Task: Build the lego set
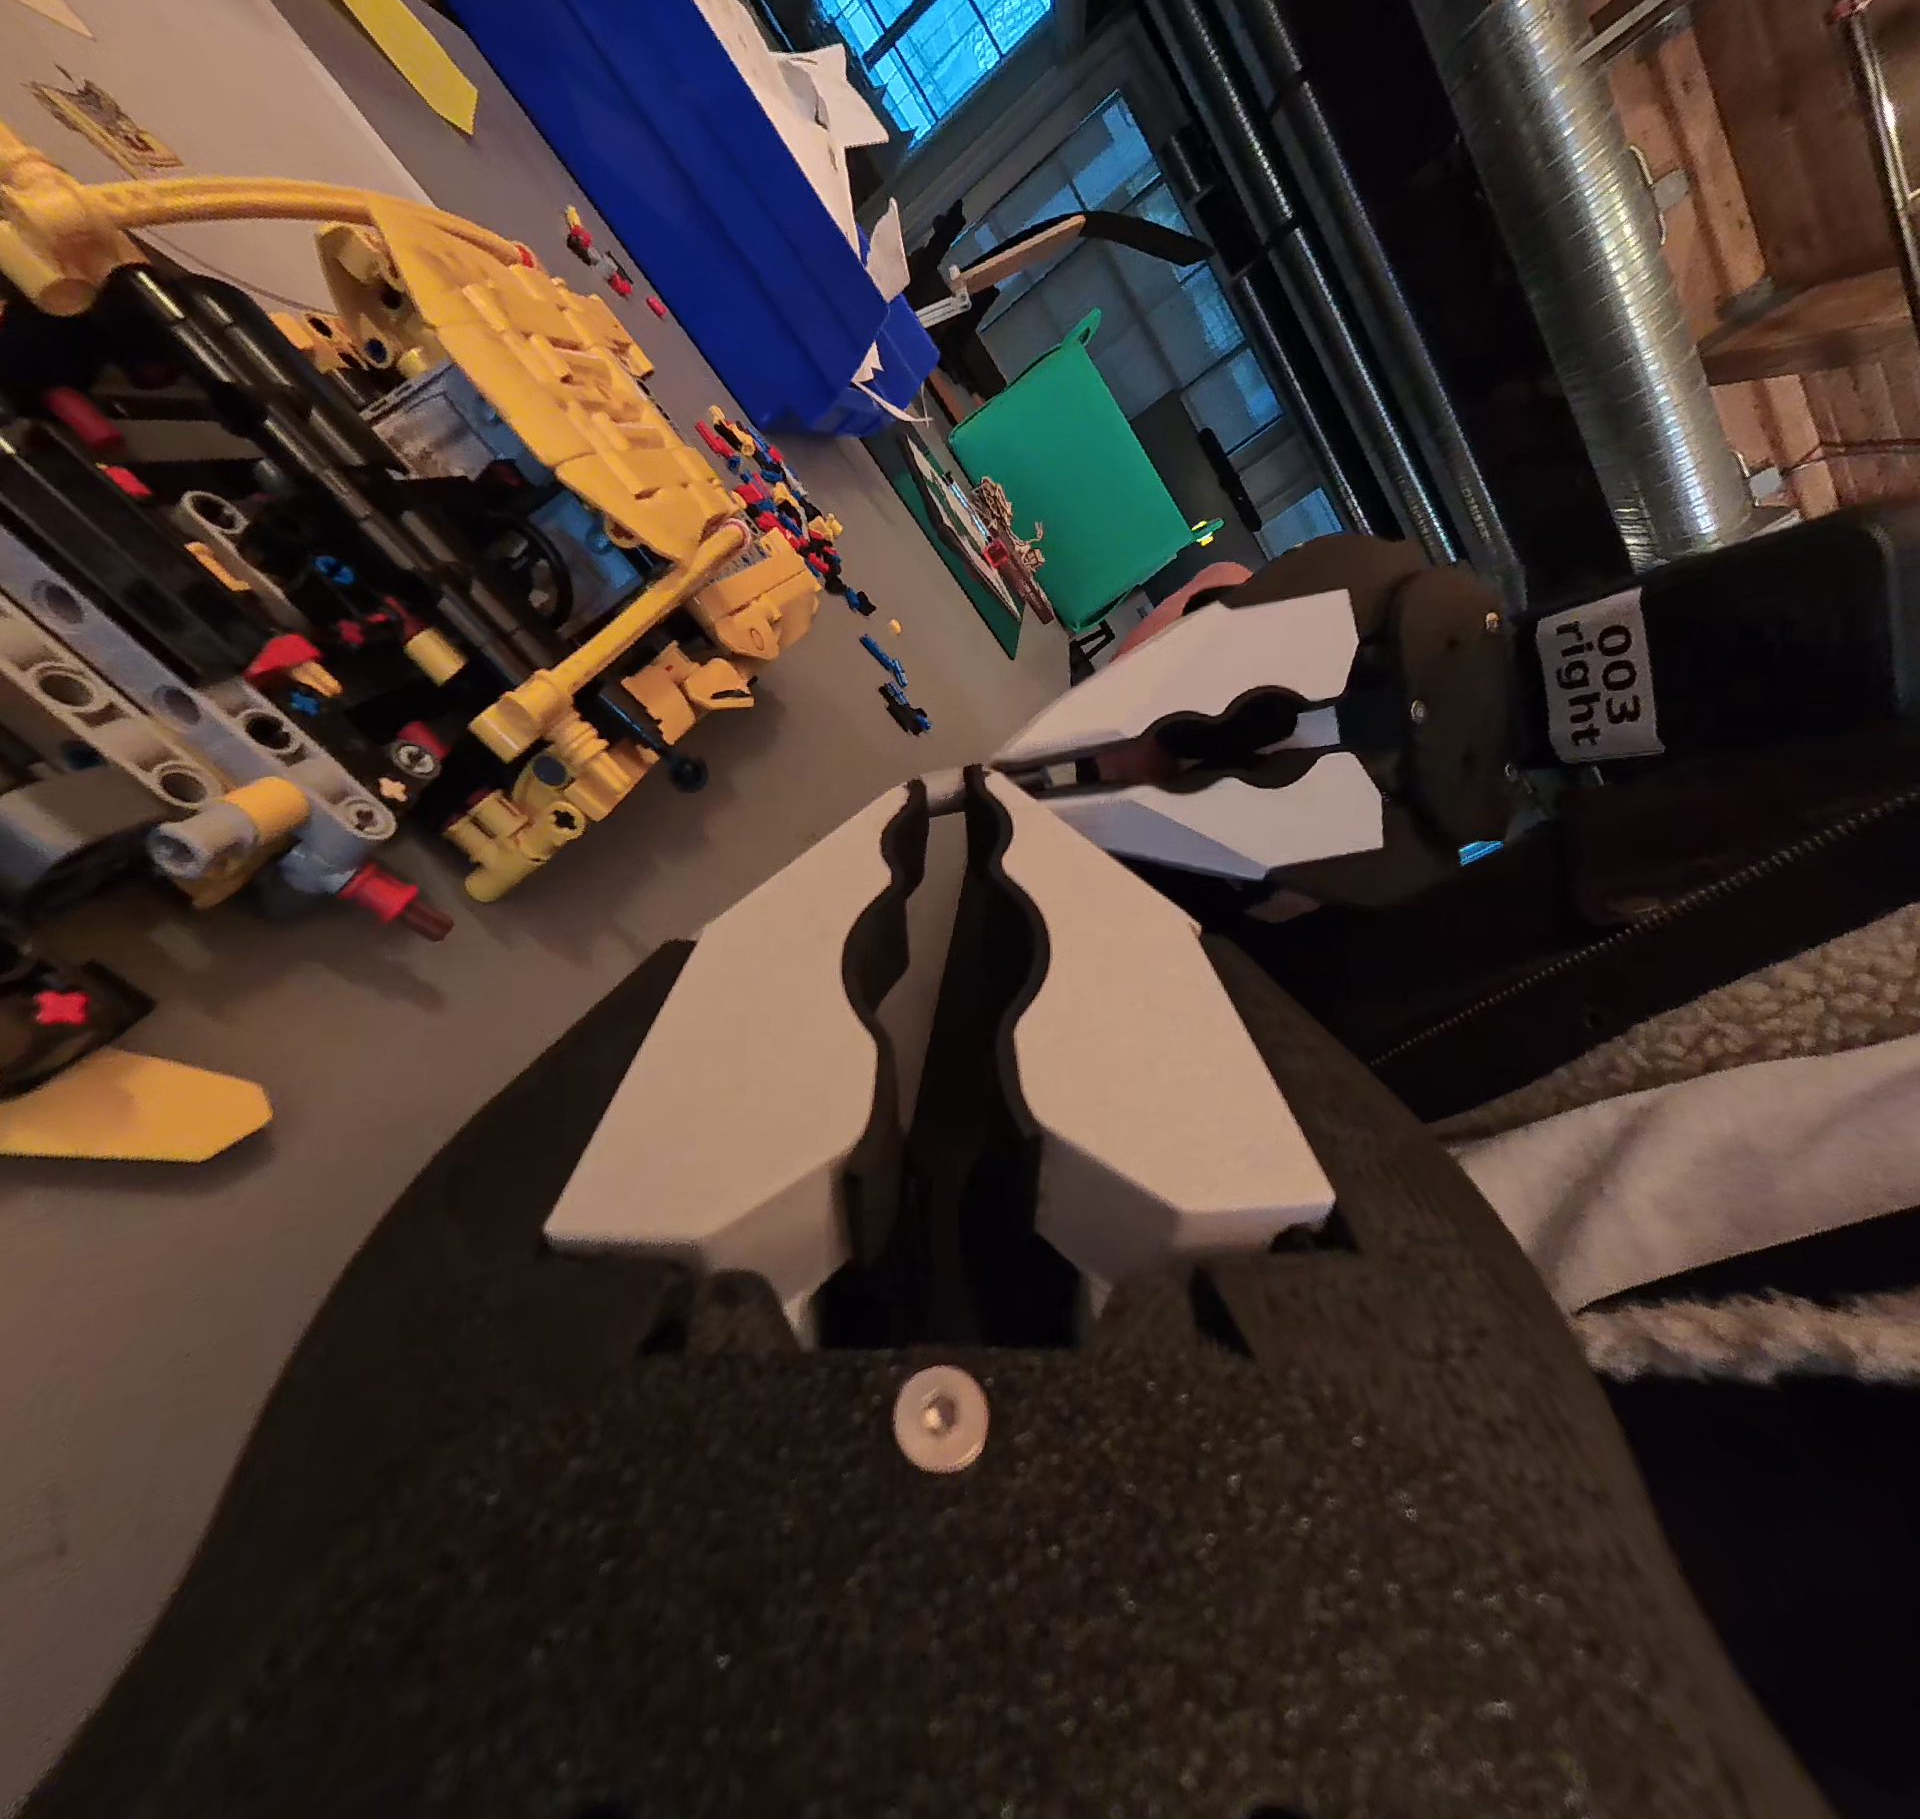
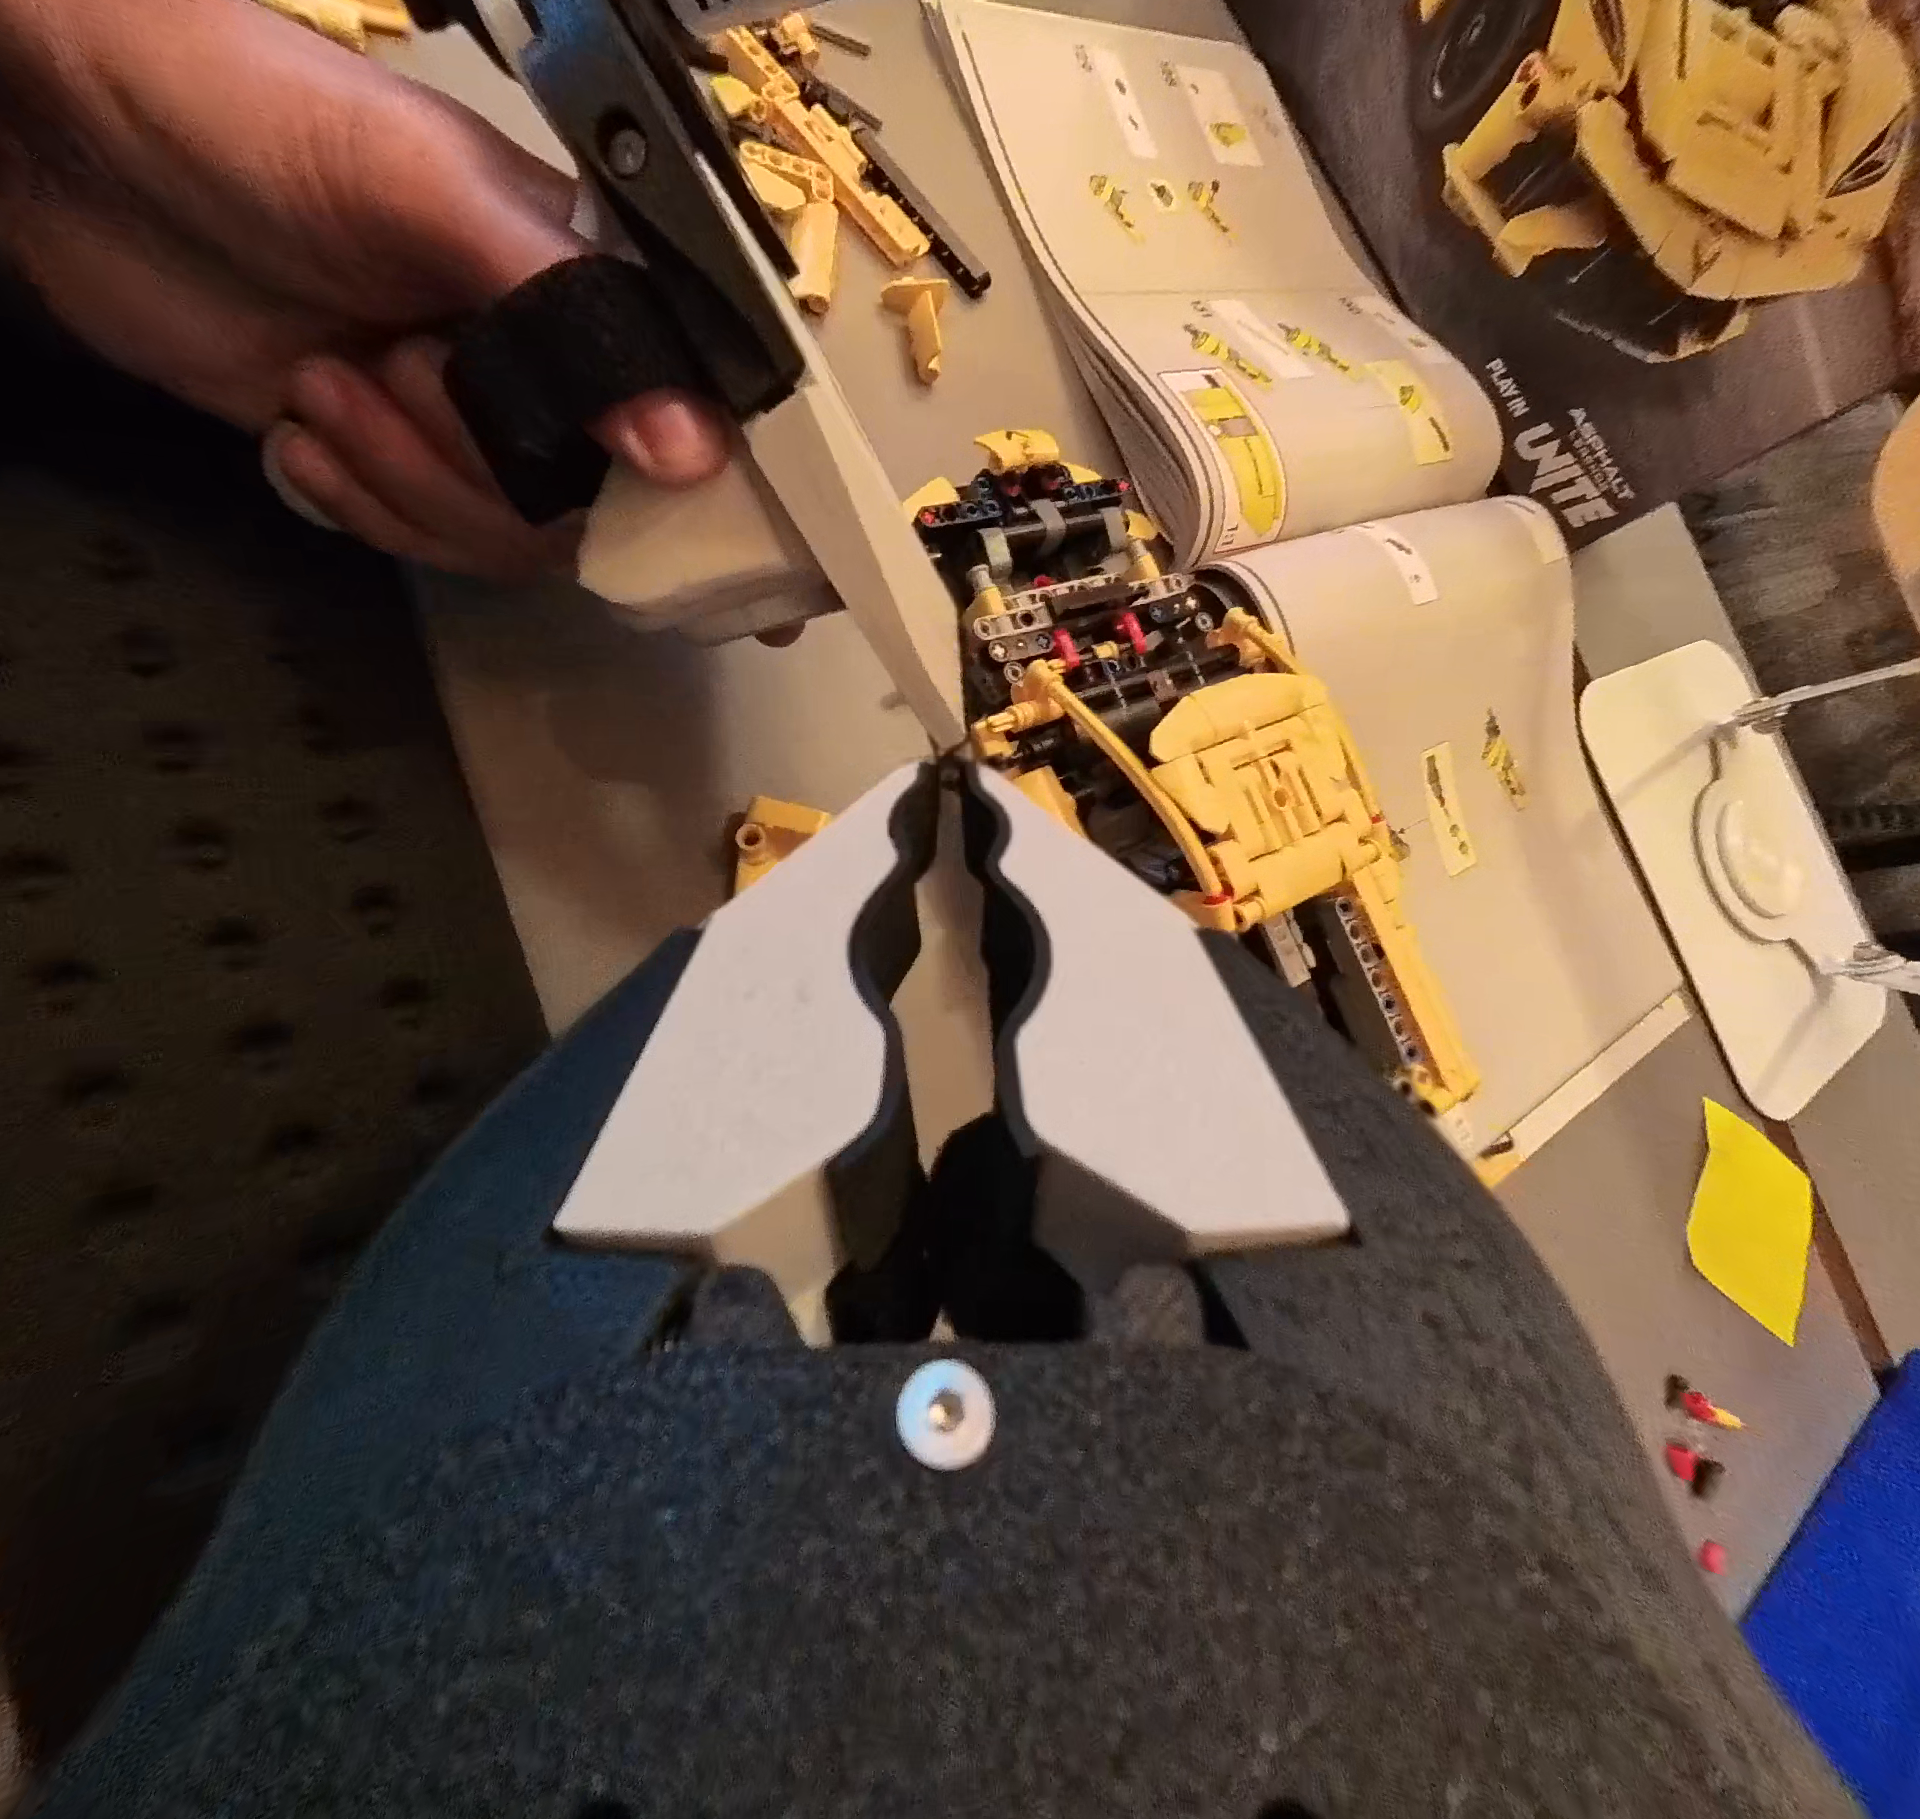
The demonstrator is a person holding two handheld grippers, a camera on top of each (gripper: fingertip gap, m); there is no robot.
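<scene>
Lego car [image 2: 1195,782] on open manual [image 2: 1455,626], loose pieces [image 2: 831,200] beyond, both tools tip-to-tip, pinching a small grey piece [image 1: 943,790]

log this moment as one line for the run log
left gripper: shut on small grey piece | right gripper: shut, tips meeting left's | yellow car model: on table, untouched | stage: mid-air piece handling

Both tongs [image 1: 943,793] [image 2: 943,777] closed, tips meeting

Printed tag on each claw [image 1: 1595,689], lettered set box [image 2: 1558,159]
</scene>
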